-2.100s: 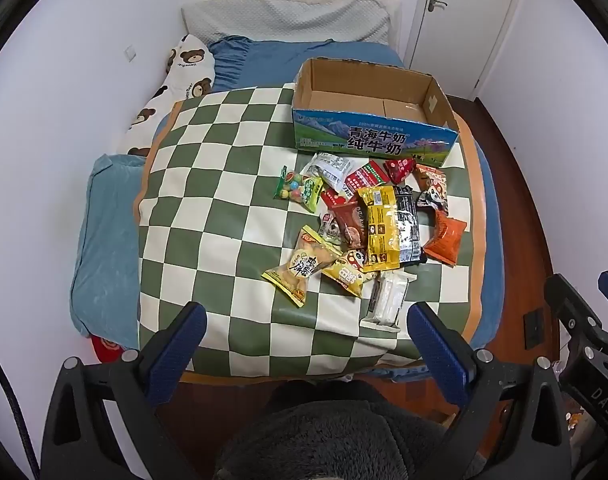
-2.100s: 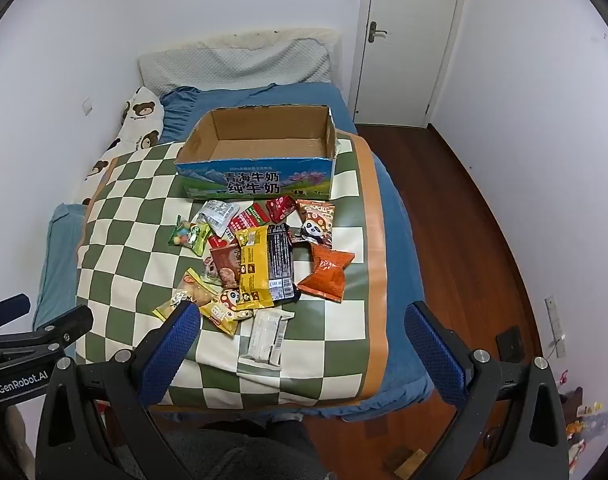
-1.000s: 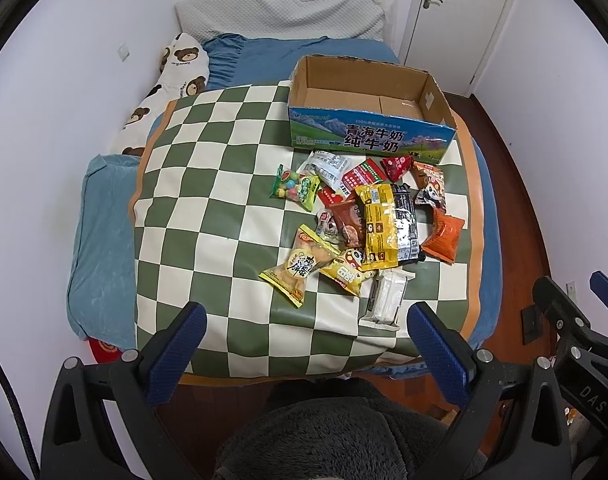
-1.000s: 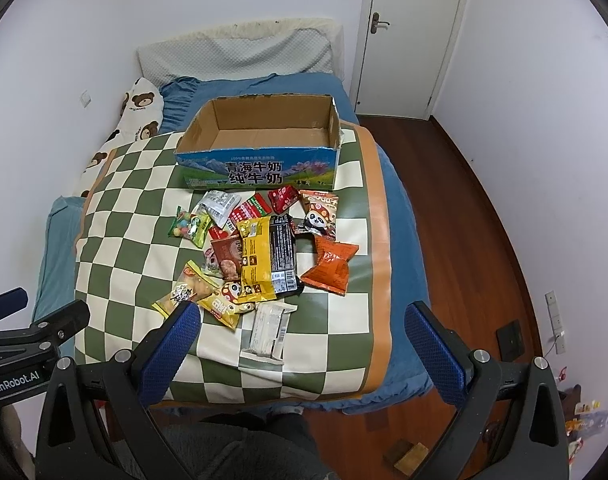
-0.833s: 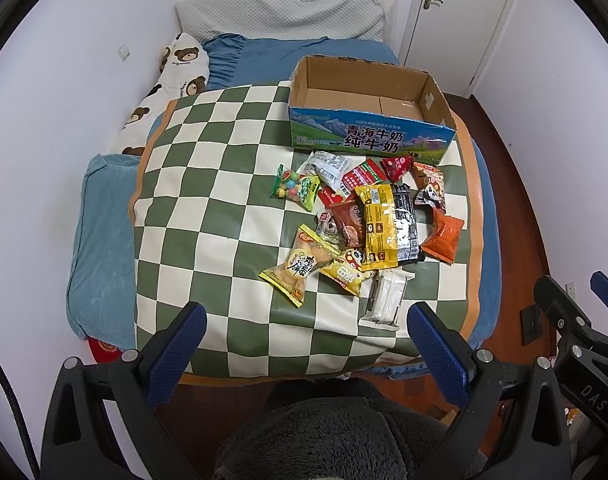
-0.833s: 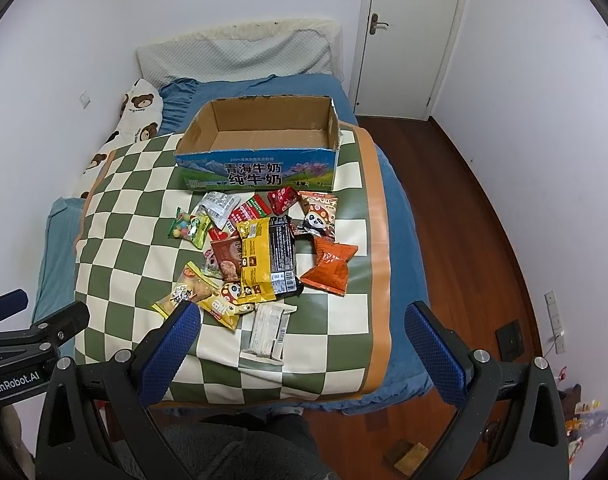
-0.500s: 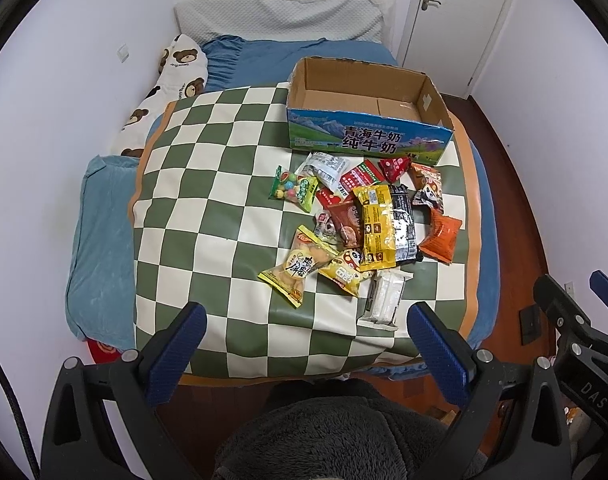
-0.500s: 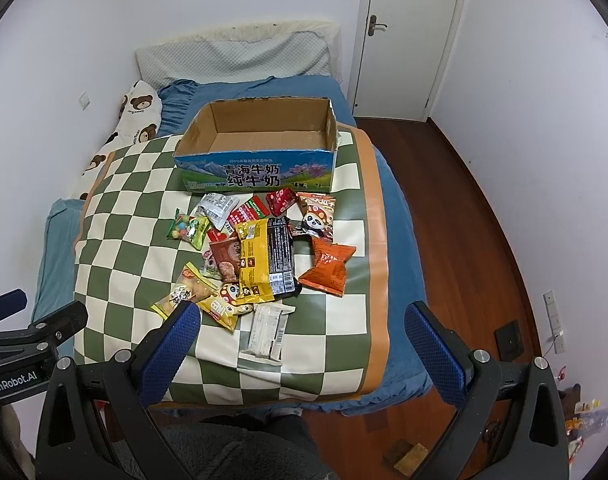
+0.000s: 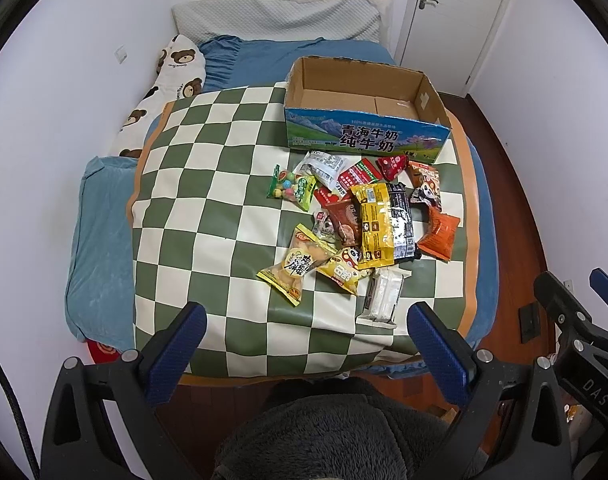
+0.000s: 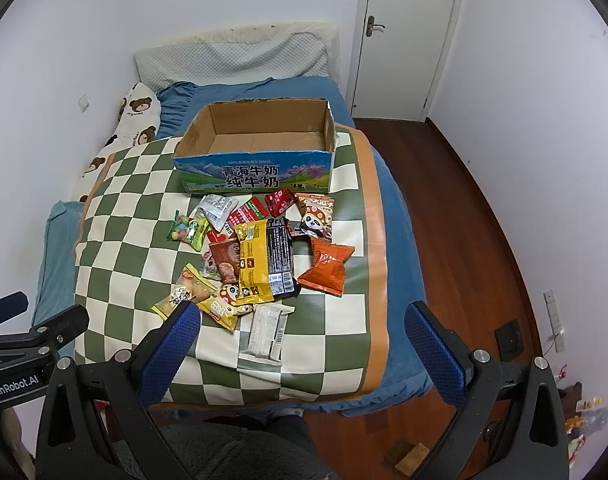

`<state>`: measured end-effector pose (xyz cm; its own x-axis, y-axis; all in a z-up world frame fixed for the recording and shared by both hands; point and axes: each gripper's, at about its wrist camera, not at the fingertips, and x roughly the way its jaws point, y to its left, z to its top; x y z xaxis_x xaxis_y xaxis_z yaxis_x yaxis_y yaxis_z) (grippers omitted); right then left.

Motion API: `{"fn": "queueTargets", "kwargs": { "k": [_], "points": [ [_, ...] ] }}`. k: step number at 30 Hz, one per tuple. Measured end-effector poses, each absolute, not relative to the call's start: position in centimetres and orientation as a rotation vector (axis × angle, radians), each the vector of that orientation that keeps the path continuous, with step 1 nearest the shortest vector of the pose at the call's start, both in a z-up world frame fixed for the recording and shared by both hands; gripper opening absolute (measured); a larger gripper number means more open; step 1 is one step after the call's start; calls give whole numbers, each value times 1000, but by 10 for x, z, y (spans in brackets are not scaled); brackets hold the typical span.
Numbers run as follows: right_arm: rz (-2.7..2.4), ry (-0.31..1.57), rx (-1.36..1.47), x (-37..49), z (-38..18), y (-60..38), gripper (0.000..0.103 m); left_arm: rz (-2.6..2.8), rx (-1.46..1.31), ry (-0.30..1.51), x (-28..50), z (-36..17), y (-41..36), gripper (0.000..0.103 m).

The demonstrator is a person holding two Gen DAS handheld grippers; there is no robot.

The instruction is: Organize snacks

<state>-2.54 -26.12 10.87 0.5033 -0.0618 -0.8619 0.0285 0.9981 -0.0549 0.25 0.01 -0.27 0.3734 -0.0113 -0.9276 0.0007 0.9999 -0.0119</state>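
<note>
Roughly a dozen bright snack packets [image 9: 367,224] lie heaped and overlapping on a green-and-white checkered mat [image 9: 208,184] over a bed [image 10: 399,216], just in front of one empty, open cardboard box [image 9: 363,120]; the overlap hides an exact count. Two grippers, left gripper [image 9: 304,344] and right gripper [image 10: 300,340], hover spread wide and holding nothing, above the mat's near edge.

You see an open, empty cardboard box [image 10: 256,148] upright near the bed's far right edge. Just before it, loose snack packets [image 10: 260,256] lie flat and overlapping; a clear-wrapped white bar [image 10: 266,332] lies nearest the foot edge.
</note>
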Motion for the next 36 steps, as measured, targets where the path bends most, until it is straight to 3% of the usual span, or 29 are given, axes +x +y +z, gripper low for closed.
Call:
{"fn": "queueTargets", "kwargs": {
  "k": [29,36],
  "points": [
    [-46,1044,-17,-29,114,-263,103,-4,-11,1183,4,-3,1,103],
    [-29,1064,22,-1,73,-264,103,102,30,1161,44,-32,12,103]
  ]
}}
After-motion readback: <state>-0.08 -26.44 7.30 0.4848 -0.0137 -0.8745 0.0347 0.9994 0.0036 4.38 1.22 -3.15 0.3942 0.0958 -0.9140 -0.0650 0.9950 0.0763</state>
